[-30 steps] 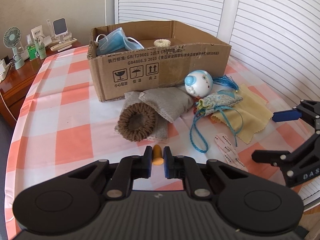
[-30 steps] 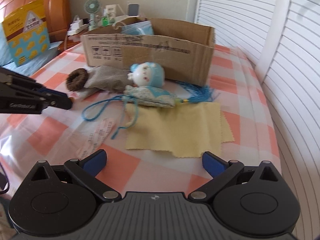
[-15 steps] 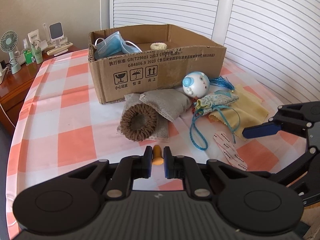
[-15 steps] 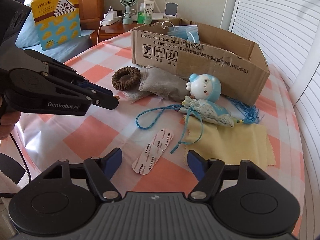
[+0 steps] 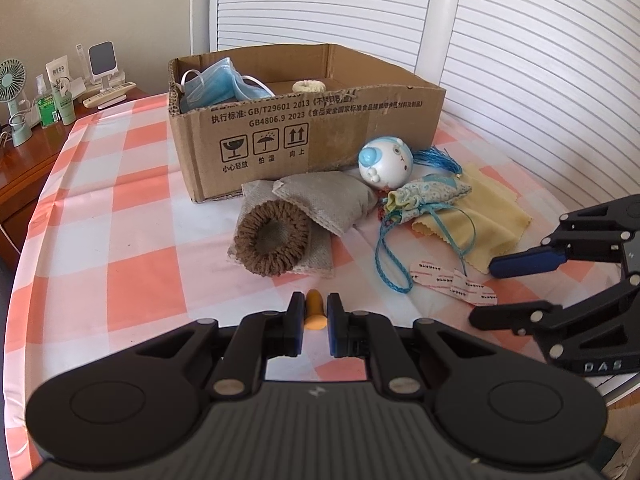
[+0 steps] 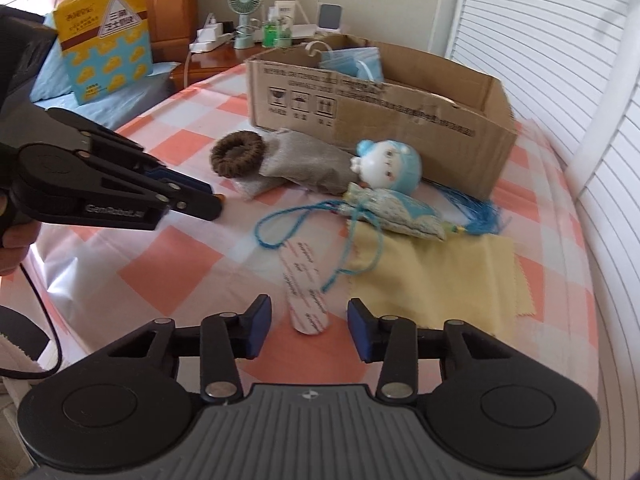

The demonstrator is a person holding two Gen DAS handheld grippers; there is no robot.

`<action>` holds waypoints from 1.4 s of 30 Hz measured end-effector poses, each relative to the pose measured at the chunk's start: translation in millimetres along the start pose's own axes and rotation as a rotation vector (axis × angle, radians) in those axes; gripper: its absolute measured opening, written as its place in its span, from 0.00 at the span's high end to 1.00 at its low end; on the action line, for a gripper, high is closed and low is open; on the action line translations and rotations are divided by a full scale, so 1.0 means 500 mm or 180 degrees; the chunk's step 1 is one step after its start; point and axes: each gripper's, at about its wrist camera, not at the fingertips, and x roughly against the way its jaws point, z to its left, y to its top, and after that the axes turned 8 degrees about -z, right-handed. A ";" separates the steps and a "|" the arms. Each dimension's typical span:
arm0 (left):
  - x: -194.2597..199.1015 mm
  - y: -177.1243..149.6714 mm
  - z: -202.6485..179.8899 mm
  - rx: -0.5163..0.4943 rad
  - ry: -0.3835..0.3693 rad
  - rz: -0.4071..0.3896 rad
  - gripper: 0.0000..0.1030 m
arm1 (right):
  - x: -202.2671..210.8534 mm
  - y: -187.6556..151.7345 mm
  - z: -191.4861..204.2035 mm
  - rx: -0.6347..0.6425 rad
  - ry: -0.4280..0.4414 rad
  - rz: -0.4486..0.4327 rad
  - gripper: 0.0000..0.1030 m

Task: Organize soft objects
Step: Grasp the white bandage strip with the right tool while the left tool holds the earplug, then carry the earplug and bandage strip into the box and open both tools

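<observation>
My left gripper [image 5: 314,316] is shut on a small orange foam earplug [image 5: 314,312], held low over the checked tablecloth; it also shows in the right wrist view [image 6: 214,204]. My right gripper [image 6: 308,326] is open, its fingers either side of the near end of the white bandage strips [image 6: 306,292], which also show in the left wrist view [image 5: 452,282]. Beyond lie a brown scrunchie [image 5: 273,237] on grey pouches [image 5: 326,200], a blue-and-white doll head [image 5: 385,162], a floral sachet [image 5: 426,196] with blue cord, and a yellow cloth [image 5: 476,220].
An open cardboard box [image 5: 304,128] stands behind the pile, holding blue face masks [image 5: 216,86] and a cream scrunchie [image 5: 308,87]. A wooden nightstand [image 5: 24,152] with a fan and bottles is at the left. White shutters [image 5: 540,60] line the right side.
My right gripper has swung left from the yellow cloth to the bandage strips, moved closer, and its jaws have narrowed. My left gripper keeps hold of the earplug, barely moved.
</observation>
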 end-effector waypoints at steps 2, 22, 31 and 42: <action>-0.001 0.000 0.000 0.0002 -0.0003 0.0000 0.91 | -0.008 0.006 0.005 0.0006 0.0063 -0.0029 0.58; -0.004 0.012 -0.002 -0.0011 -0.0078 0.0061 0.91 | -0.008 0.025 -0.004 0.0038 0.0233 -0.0144 0.80; 0.035 0.051 -0.005 -0.0131 -0.0192 0.0053 0.91 | 0.051 0.062 -0.014 0.0178 0.0253 -0.0325 0.80; 0.050 0.186 -0.011 -0.0383 -0.0245 -0.0269 0.91 | 0.083 0.140 -0.077 0.0275 -0.0010 -0.0678 0.80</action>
